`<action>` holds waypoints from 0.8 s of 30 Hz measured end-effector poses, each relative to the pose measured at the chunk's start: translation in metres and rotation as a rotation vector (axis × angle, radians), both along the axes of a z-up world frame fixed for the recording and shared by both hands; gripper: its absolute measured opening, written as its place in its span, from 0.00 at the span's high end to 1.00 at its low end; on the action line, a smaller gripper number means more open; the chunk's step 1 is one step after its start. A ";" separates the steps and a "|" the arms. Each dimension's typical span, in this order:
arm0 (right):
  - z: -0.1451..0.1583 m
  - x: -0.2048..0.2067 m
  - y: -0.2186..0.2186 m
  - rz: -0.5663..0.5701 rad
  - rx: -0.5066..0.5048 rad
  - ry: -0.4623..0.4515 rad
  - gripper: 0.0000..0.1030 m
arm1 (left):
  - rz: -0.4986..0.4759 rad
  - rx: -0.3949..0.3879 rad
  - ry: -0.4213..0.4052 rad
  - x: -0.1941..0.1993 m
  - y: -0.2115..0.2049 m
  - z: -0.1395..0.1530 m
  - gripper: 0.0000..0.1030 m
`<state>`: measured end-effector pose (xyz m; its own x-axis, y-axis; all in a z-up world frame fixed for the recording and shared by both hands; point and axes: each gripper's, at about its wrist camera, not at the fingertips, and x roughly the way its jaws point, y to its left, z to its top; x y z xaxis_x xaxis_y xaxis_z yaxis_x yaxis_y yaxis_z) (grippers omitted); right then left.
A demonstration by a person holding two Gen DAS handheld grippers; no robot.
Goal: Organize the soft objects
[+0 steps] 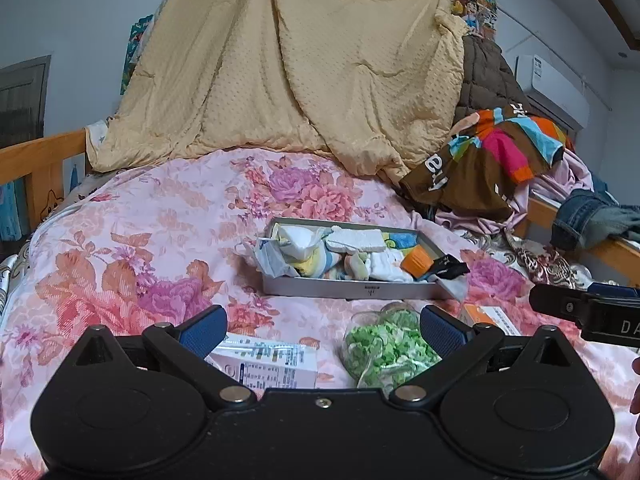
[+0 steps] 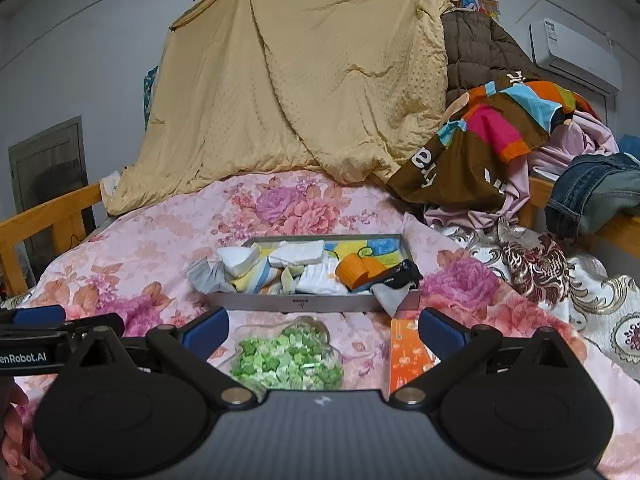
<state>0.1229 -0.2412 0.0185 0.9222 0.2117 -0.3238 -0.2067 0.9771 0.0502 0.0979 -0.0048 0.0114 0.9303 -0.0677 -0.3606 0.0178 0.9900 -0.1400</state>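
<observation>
Between picks, by the look of it: left gripper point(image 1: 323, 330) spread wide and holding nothing, right gripper point(image 2: 323, 330) likewise wide and empty, both hovering just in front of the grey tray point(image 2: 256, 301) on the floral quilt point(image 2: 160, 248)

Already heaped inside the tray: white socks point(image 2: 322, 280), a white foam block point(image 2: 298, 252), an orange roll point(image 2: 352, 272), with a black sock point(image 2: 404, 274) drooping over the tray's front right corner

Still outside, just in front of the tray: a clear bag of green pieces point(image 2: 288, 360), a pink carton point(image 1: 268, 360) to the tray's front left, an orange box point(image 2: 406, 354) to its front right

Likely next: lower over the green bag, close gently on its bunched top nearest the tray, lift clear of the tray's front wall, set down inside

Little spare space in the tray, mostly toward its back right; raised metal rim apt to snag a sagging bag

Plenty of open quilt left of the tray; piled clothes point(image 2: 492, 140) well to its right

Grippers close beside each other, so best moved one at a time
</observation>
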 end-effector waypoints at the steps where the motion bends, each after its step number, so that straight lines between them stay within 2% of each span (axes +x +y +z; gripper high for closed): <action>1: -0.001 -0.002 0.000 -0.001 -0.001 0.003 0.00 | 0.000 0.002 0.000 -0.002 -0.001 0.000 0.01; 24: -0.015 -0.028 0.003 -0.010 -0.027 0.040 0.00 | 0.033 -0.002 0.025 -0.022 -0.001 -0.007 0.01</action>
<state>0.0954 -0.2385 0.0036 0.9103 0.1930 -0.3662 -0.1950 0.9803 0.0319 0.0756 -0.0060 0.0041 0.9227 -0.0375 -0.3837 -0.0189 0.9896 -0.1423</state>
